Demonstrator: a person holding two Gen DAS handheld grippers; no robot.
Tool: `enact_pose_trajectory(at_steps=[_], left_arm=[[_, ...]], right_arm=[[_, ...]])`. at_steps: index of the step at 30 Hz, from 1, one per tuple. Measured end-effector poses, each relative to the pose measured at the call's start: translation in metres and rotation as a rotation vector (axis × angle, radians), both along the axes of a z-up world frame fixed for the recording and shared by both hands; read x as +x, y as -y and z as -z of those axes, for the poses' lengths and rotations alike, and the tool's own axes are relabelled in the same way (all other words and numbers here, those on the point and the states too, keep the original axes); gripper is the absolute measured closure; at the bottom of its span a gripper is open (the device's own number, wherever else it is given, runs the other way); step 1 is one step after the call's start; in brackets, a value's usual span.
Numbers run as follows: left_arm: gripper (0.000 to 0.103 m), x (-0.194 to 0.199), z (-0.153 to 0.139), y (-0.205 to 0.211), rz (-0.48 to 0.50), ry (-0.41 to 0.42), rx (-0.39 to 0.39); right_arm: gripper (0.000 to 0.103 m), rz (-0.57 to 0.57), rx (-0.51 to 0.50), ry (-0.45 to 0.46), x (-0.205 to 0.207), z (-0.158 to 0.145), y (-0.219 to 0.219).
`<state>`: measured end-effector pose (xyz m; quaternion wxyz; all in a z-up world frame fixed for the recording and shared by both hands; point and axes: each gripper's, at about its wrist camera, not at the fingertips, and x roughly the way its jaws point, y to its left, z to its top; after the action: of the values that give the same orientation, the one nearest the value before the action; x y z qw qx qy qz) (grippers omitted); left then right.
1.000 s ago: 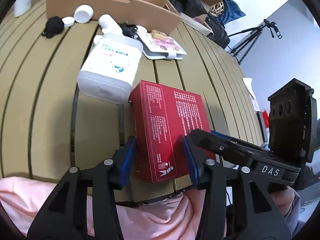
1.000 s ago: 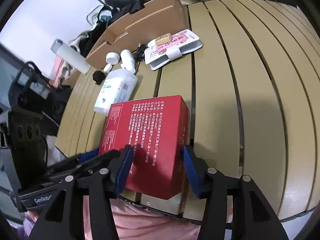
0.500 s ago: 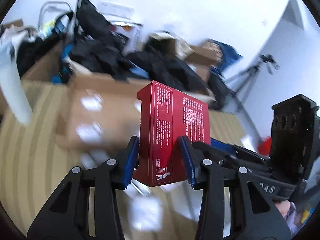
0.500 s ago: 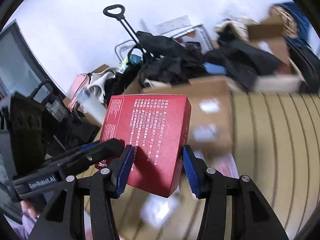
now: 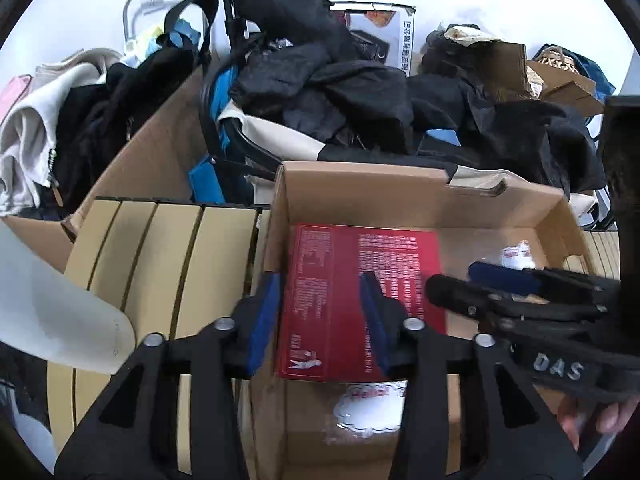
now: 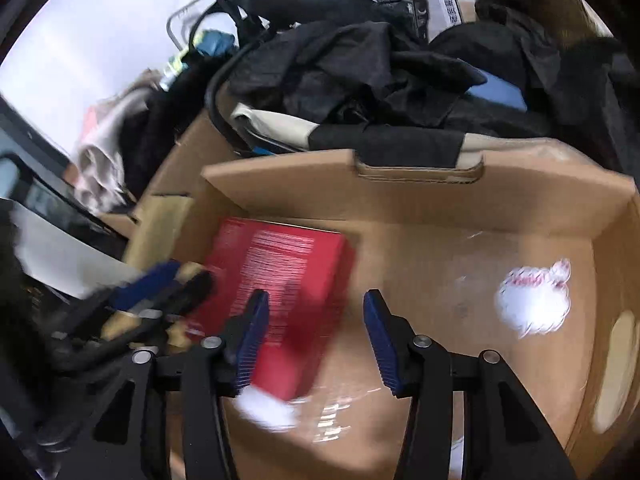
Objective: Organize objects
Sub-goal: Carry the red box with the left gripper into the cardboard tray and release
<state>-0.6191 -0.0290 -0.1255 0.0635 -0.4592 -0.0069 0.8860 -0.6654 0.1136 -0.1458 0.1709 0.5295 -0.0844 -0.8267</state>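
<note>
My left gripper (image 5: 322,320) has just been opening; its blue pads straddle the red box (image 5: 360,300) with gaps showing, no longer pressing. My right gripper (image 6: 316,340) has likewise just widened, jaws apart, the red box lying left of its centre. The red box lies inside the cardboard box (image 5: 360,188), at its left end. White packets (image 6: 532,304) lie on the carton floor. The slatted table (image 5: 160,264) adjoins the carton's left wall.

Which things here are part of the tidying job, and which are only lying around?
Part of the job:
- red box
- cardboard box
- left gripper
- right gripper

Only lying around:
- black clothes
- slatted table
- white sticker
</note>
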Motion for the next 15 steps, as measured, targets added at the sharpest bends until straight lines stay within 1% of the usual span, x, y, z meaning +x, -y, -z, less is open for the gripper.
enact_pose_trajectory(at_steps=[1, 3, 4, 5, 7, 8, 10, 11, 13, 14, 15], left_arm=[[0.052, 0.004, 0.000, -0.002, 0.013, -0.011, 0.006], [0.040, 0.011, -0.004, -0.002, 0.038, -0.043, 0.025], [0.038, 0.015, -0.006, -0.003, 0.050, -0.048, 0.039], [0.037, 0.018, -0.009, -0.004, 0.061, -0.041, 0.048], [0.037, 0.026, -0.016, -0.009, 0.070, -0.017, 0.035], [0.037, 0.035, -0.024, -0.012, 0.076, -0.013, 0.032], [0.037, 0.054, -0.041, -0.013, 0.060, -0.026, 0.042], [0.036, 0.062, -0.046, -0.013, 0.045, -0.032, 0.064], [0.035, 0.084, -0.057, -0.009, 0.003, -0.032, 0.131], [0.035, 0.095, -0.061, -0.007, -0.015, -0.025, 0.163], [0.035, 0.107, -0.066, -0.005, -0.028, -0.018, 0.179]], right_arm=[[0.042, 0.006, 0.030, -0.031, 0.003, 0.000, -0.005], [0.020, 0.026, 0.054, -0.059, 0.007, 0.000, -0.016], [0.017, 0.028, 0.050, -0.059, 0.009, -0.001, -0.020], [0.017, 0.019, 0.052, -0.062, 0.009, -0.004, -0.025], [0.017, -0.015, 0.108, -0.069, 0.009, -0.004, -0.024], [0.017, -0.052, 0.139, -0.050, 0.011, 0.000, -0.021], [0.017, -0.103, 0.097, 0.002, 0.015, 0.007, -0.019], [0.017, -0.123, 0.118, 0.009, 0.020, 0.010, -0.017], [0.017, -0.152, 0.152, -0.039, 0.032, 0.005, -0.013], [0.017, -0.159, 0.194, -0.060, 0.038, 0.004, -0.010], [0.017, -0.176, 0.212, -0.062, 0.041, 0.004, -0.008]])
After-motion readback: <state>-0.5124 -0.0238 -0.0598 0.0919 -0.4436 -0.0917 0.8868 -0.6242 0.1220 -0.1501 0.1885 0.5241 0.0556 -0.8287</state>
